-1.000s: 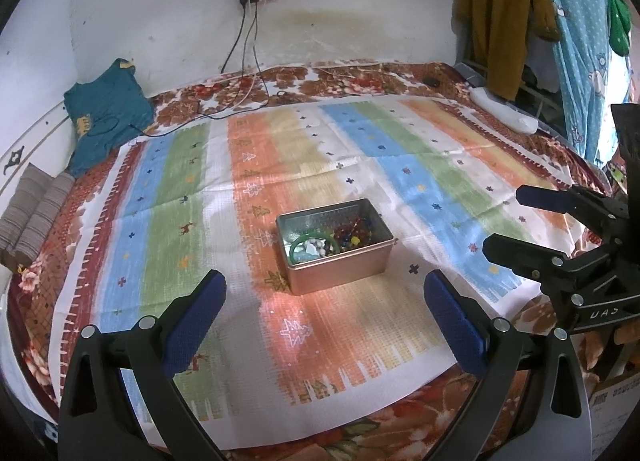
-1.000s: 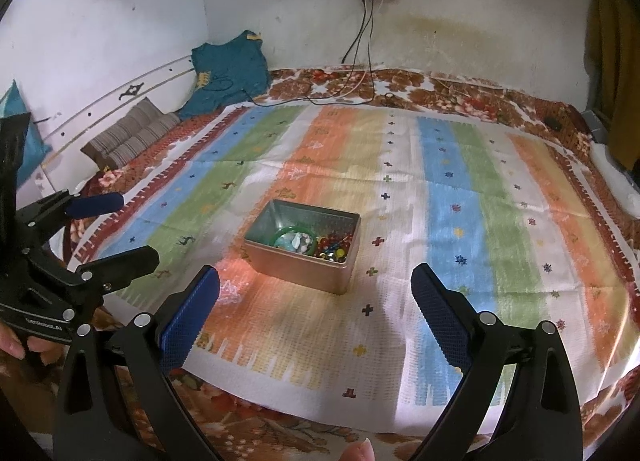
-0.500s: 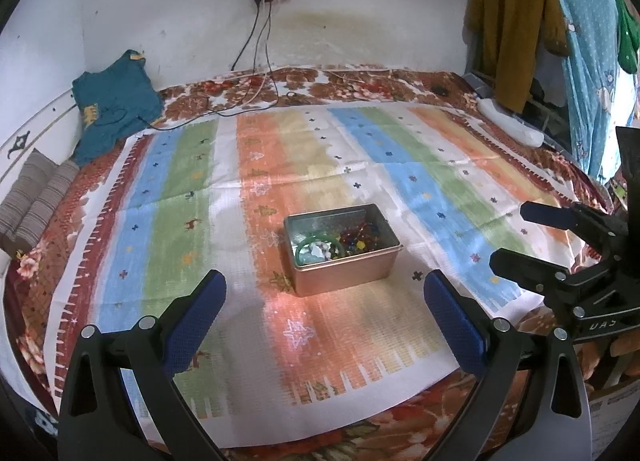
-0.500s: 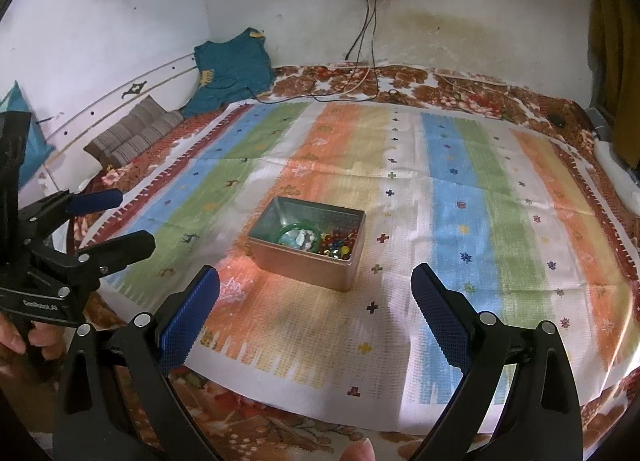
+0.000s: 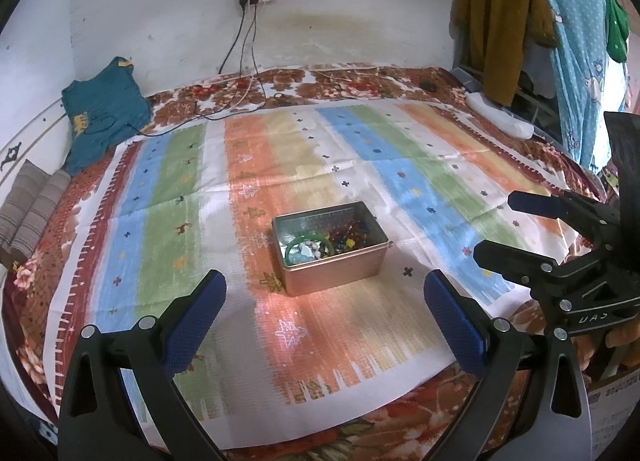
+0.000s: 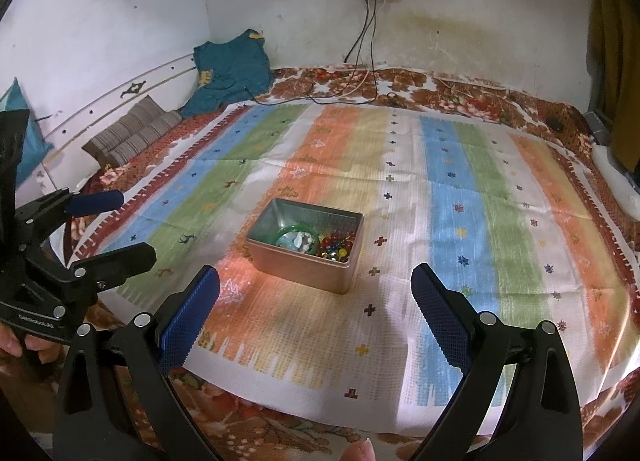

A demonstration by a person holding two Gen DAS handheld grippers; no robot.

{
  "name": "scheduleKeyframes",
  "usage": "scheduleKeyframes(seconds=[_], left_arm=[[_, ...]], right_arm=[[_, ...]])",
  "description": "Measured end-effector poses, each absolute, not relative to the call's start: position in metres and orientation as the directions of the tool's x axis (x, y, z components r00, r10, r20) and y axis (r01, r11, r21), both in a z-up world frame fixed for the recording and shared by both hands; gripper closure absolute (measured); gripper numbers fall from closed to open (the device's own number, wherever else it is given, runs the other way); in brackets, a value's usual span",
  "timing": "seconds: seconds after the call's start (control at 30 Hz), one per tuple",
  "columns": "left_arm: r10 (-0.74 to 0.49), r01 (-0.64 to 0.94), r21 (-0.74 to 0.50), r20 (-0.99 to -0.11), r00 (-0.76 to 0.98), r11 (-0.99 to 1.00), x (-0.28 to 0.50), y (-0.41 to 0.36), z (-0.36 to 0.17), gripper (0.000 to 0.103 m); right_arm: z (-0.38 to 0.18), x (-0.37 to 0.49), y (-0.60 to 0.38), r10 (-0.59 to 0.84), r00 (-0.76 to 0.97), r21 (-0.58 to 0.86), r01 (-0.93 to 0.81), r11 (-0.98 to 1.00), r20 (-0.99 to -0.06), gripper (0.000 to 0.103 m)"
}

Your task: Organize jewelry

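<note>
On a striped bedspread (image 5: 360,149), we hold both hand-held grippers short of an open metal tin (image 5: 332,249) that sits near the middle of the cloth, at about 12 o'clock from each camera. The left gripper (image 5: 324,313) has its blue-padded jaws spread wide with nothing between them; the right gripper (image 6: 316,313) stands equally wide and equally bare. Each also shows at the edge of the other's view, at 3 o'clock from the left wrist and 9 o'clock from the right.

Inside the tin lie a green bangle (image 6: 298,235) ringing some pale pieces we cannot name, and beside it, toward the tin's right end, a heap of small coloured beads (image 6: 336,247). All the jewelry we can see is in the tin; none shows on the cloth. That fits jewelry waiting to be sorted out as well as jewelry gathered in.

We judge the bangle stiff, light and smooth, best pinched across its rim where it stands clear of the tin wall. The beads look tiny, hard and apt to roll or slip from wide pads; if strung, they would drape limply. The tin itself seems thin-walled and light, so it may skid on the soft cloth if nudged.
</note>
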State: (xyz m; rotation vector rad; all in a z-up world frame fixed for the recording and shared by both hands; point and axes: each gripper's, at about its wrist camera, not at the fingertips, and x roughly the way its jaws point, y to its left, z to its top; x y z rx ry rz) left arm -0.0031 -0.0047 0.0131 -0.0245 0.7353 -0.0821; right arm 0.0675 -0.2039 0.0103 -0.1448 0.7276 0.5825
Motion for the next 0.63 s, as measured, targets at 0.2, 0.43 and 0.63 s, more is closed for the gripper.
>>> scheduleKeyframes(seconds=[0.2, 0.43, 0.63], left_arm=[[-0.08, 0.061, -0.052, -0.668, 0.74, 0.997, -0.0032, -0.004, 0.0139, 0.006], [-0.085, 0.062, -0.057, -0.67, 0.737, 0.996, -0.0024, -0.003, 0.0139, 0.006], [-0.086, 0.065, -0.057, -0.677, 0.731, 0.996, -0.0008, -0.0021, 0.0146, 0.006]], right_arm=[[0.0103, 0.0672, -0.2038, 0.451, 0.598, 0.072, -0.548, 0.833, -0.663, 0.006], [0.011, 0.0665, -0.204, 0.451, 0.598, 0.072, -0.549, 0.833, -0.662, 0.006], [0.0109, 0.067, -0.2048, 0.452, 0.599, 0.074, -0.547, 0.834, -0.661, 0.006]])
